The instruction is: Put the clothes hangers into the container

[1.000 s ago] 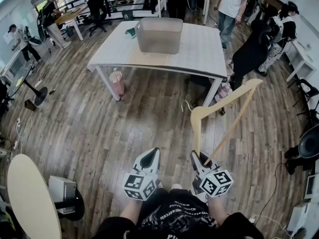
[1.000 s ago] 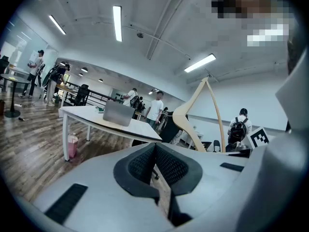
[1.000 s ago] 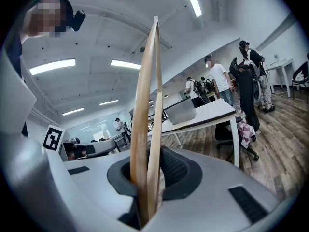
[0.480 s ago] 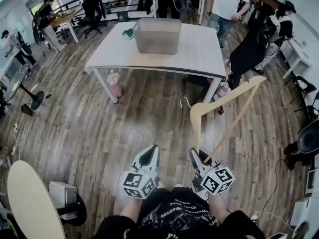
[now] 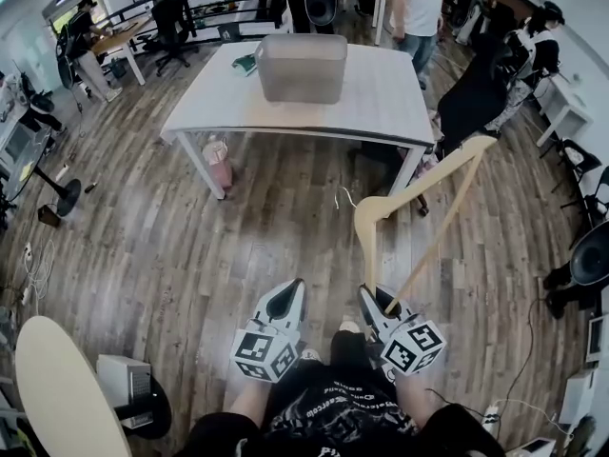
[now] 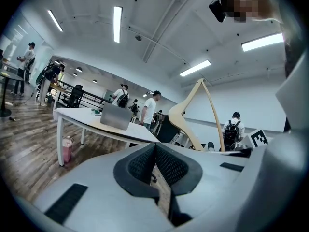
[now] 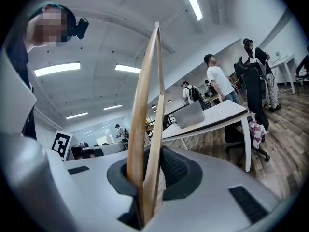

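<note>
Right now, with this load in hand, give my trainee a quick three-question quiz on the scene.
1. True or false: the left tongs are shut and empty.
2. The grey container stands on: A) the floor, B) the white table, C) a chair.
3. Fill in: the right tongs are shut on a wooden ____.
Key: 1 true; 2 B; 3 hanger.
</note>
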